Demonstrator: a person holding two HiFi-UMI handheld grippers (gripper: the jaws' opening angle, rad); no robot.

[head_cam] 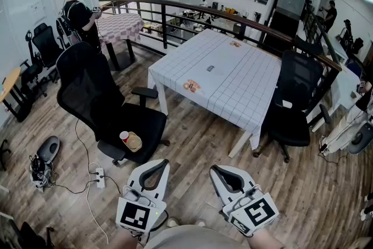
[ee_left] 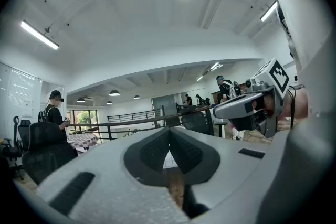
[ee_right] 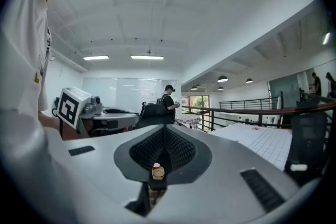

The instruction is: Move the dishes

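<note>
A red cup [head_cam: 124, 136] and a tan bowl [head_cam: 134, 141] sit side by side on the seat of a black office chair [head_cam: 148, 122]. In the right gripper view the same cup [ee_right: 156, 166] and bowl [ee_right: 158, 172] show small through the gap behind the jaw tips. My left gripper [head_cam: 158, 161] and right gripper [head_cam: 214, 168] hang at the bottom of the head view, over the wooden floor and short of the chair. Both are shut with nothing between the jaws. The left gripper [ee_left: 169, 131] and right gripper [ee_right: 164, 128] point roughly level into the room.
A table [head_cam: 245, 96] with a white checked cloth stands beyond the chair, with a few small items [head_cam: 190, 86] on it. A second black chair [head_cam: 297, 102] is at its right. A person [head_cam: 81, 14] stands at the far left. A power strip and cables [head_cam: 99, 176] lie on the floor.
</note>
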